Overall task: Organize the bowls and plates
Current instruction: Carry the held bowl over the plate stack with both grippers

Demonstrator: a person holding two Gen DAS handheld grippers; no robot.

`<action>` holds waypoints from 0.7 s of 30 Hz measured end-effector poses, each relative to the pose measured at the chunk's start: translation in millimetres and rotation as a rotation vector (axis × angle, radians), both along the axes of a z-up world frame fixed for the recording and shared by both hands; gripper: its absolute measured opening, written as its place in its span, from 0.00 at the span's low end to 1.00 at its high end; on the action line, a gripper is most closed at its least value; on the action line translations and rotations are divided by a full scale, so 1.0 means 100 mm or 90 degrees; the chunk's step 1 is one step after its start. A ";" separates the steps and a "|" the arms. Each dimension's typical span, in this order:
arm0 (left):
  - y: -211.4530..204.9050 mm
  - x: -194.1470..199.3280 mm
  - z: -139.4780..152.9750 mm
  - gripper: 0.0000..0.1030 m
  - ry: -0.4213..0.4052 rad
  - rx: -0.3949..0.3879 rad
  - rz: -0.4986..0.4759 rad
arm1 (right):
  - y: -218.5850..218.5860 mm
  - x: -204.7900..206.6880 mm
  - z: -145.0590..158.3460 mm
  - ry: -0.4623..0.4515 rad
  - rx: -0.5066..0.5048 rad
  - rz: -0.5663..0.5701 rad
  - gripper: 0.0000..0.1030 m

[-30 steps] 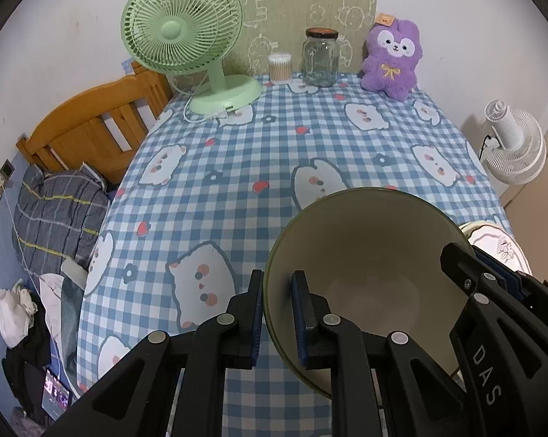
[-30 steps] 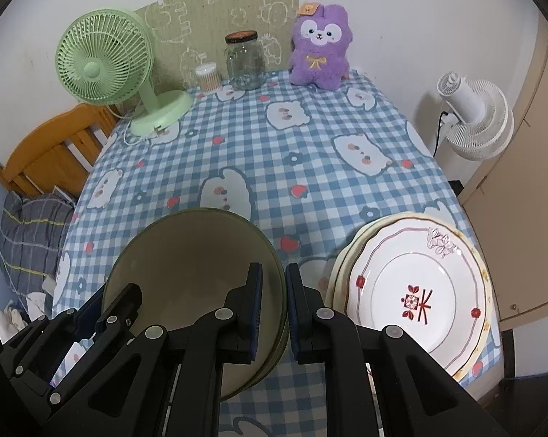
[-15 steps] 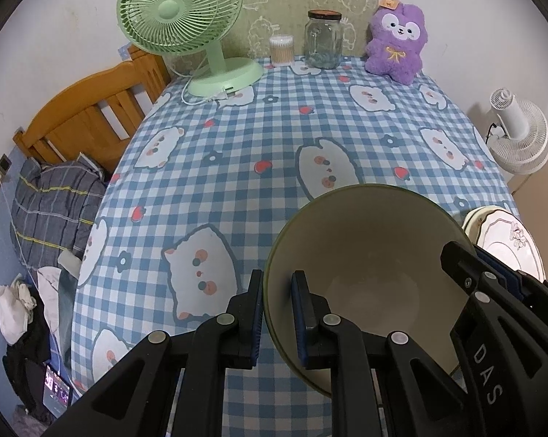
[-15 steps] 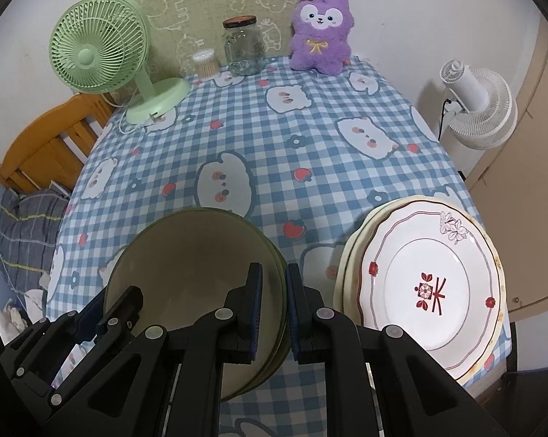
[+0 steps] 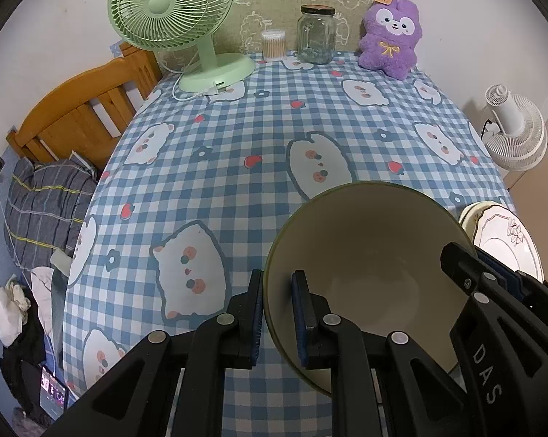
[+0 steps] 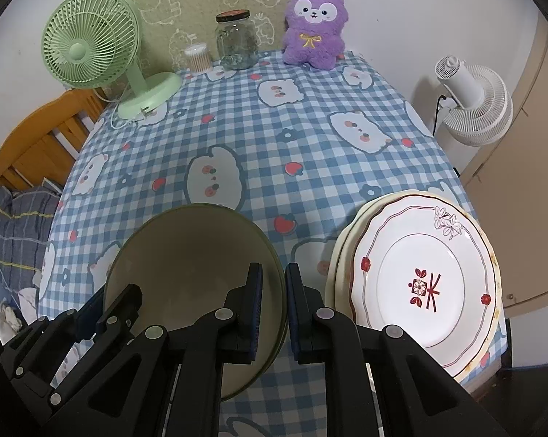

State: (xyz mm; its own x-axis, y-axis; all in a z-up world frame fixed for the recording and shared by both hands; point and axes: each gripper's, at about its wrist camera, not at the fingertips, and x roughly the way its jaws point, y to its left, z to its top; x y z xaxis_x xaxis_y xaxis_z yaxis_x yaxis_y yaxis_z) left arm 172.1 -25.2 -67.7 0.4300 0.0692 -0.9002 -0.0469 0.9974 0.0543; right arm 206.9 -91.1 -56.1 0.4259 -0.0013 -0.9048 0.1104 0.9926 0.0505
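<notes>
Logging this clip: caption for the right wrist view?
Both hand-held grippers clamp opposite rims of a green bowl beside stacked plates.

Black hand-held gripper [image 5: 277,313], blue pads, silver screws

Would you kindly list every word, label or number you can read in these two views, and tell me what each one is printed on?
"DAS": white letters on the black body of the right gripper, seen in the left wrist view.
Red mark at the centre of the top plate: a decorative sign, not readable as a word.
Tag on the purple plush: too small to read.
Phone screen on the floor: blurred, unreadable.
</notes>
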 end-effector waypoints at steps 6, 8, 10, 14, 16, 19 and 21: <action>0.01 0.01 -0.01 0.17 0.016 -0.015 -0.003 | 0.00 0.00 0.04 0.017 0.008 0.014 0.16; 0.00 0.00 0.04 0.22 0.007 -0.013 -0.007 | -0.01 -0.01 0.09 0.008 0.014 0.019 0.16; -0.03 -0.02 0.13 0.25 -0.015 -0.010 -0.016 | -0.01 -0.03 0.19 -0.012 0.006 0.023 0.16; -0.06 -0.02 0.27 0.32 -0.033 -0.024 -0.024 | -0.01 -0.01 0.32 -0.017 0.000 0.034 0.16; -0.05 -0.01 0.30 0.36 -0.033 -0.029 -0.025 | 0.00 0.00 0.36 -0.018 -0.005 0.041 0.16; -0.05 -0.01 0.34 0.42 -0.033 -0.034 -0.030 | 0.01 0.01 0.39 -0.014 -0.008 0.051 0.16; -0.05 -0.01 0.34 0.54 -0.029 -0.037 -0.034 | 0.01 0.02 0.38 -0.010 -0.010 0.056 0.23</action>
State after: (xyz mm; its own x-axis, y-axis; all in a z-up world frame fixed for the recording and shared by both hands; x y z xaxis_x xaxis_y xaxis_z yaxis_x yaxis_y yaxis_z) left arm 171.1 -30.0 -33.6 0.4725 -0.0067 -0.8813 0.0056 1.0000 -0.0046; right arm 209.0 -90.5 -18.1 0.4394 0.0225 -0.8980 0.0223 0.9991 0.0359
